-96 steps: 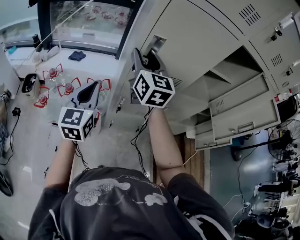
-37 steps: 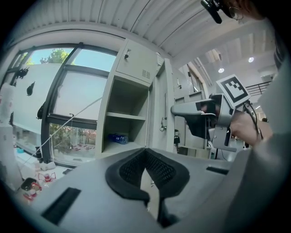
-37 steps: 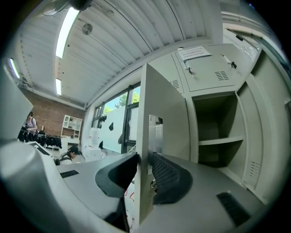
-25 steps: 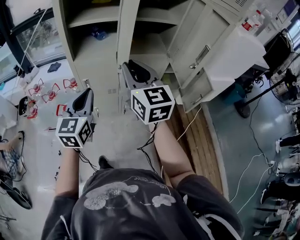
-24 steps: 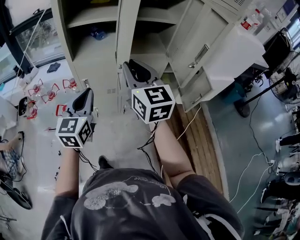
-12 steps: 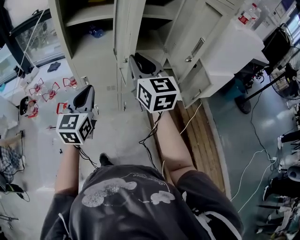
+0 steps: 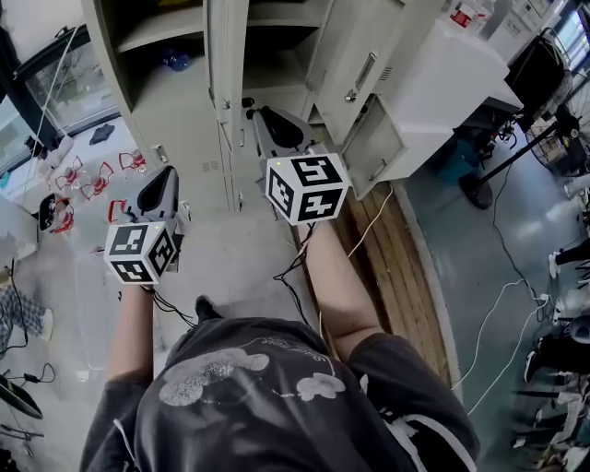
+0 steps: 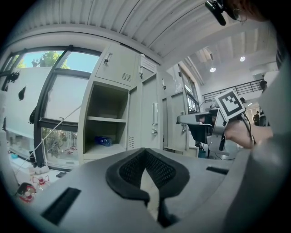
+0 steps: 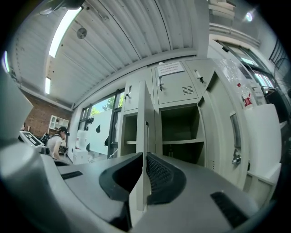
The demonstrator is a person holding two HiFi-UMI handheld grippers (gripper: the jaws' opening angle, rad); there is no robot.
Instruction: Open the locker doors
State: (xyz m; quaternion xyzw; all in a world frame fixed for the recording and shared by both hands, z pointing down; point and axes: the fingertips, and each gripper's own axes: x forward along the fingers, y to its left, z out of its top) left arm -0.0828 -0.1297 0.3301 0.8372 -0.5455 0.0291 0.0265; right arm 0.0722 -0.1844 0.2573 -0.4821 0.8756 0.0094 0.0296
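1. Workshop room with a pale floor. A cream-grey steel locker bank stands ahead, with large windows to its left and wooden boards on the floor at its right foot.
2. The left compartment is open and has one shelf. A blue bottle lies on the compartment floor under that shelf, toward the back. Its label can't be read.
3. The middle locker door stands swung out, edge-on to the person.
4. The right hand-held gripper is held level. Its jaws have just been closing and the pads now pinch the door's free edge, with the thin sheet between them.
5. The left hand-held gripper is held level to the left, short of the lockers. Its tips are together with nothing between them.
6. Further right, two more doors hang open, each with a metal handle.
7. Writing:
   - A white paper notice sits on an upper shut door; the print is too small to read.
   - A red-labelled bottle stands on the white cabinet; its wording isn't legible.
   - The marker cube carries black-and-white square codes and no letters.
8. Cables trail across the floor at right.
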